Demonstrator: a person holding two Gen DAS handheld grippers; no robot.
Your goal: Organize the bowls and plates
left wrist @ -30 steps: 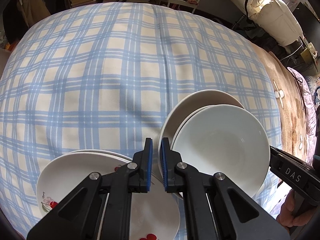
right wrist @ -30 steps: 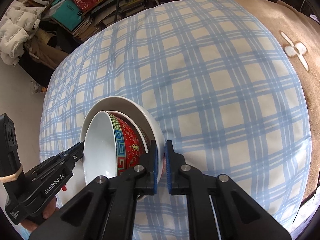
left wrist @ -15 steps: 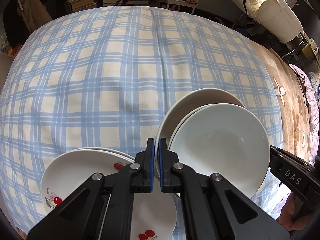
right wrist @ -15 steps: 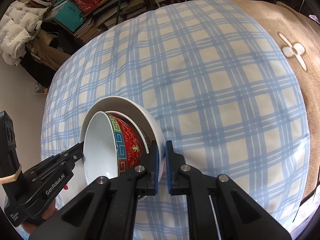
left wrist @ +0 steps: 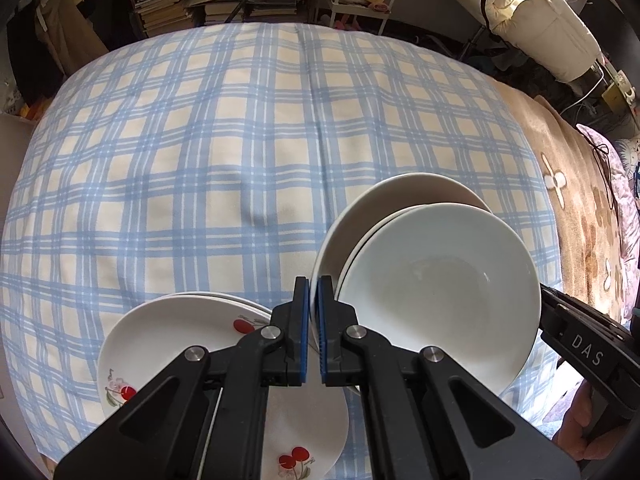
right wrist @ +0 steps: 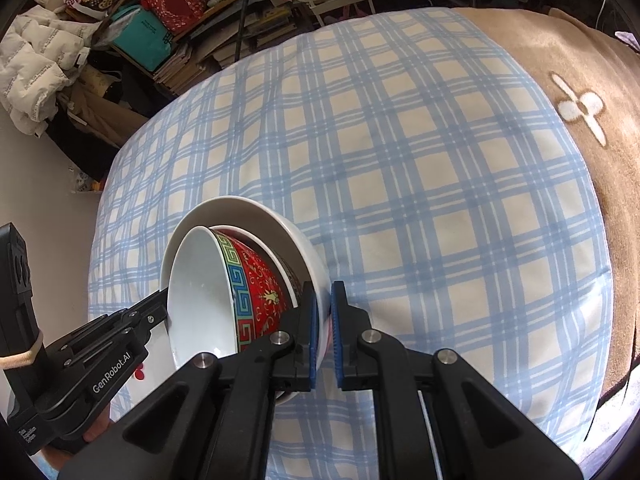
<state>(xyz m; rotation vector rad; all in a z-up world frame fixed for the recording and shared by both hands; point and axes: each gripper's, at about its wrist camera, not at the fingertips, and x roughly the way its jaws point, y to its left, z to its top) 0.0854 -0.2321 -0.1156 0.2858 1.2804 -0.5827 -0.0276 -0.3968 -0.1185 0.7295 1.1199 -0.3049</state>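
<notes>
A stack of nested bowls is held tilted above the checked cloth. The big white outer bowl [right wrist: 288, 232] holds a red patterned bowl [right wrist: 256, 288] with a white inside [left wrist: 436, 288]. My left gripper [left wrist: 313, 332] is shut on the outer bowl's rim [left wrist: 384, 196] from one side. My right gripper [right wrist: 325, 336] is shut on the same rim from the other side. A stack of white cherry-print plates [left wrist: 168, 344] lies on the cloth below my left gripper.
The blue and cream checked cloth [left wrist: 224, 168] covers a soft bed. A brown blanket [right wrist: 560, 64] lies to the right. Shelves of books and bags [left wrist: 224, 0] stand beyond the far edge, with a white puffy coat [right wrist: 32, 68] at the left.
My left gripper closed from slightly apart onto the bowl rim. Both views have drawn back and up a little, with the bowls staying in the grip.
</notes>
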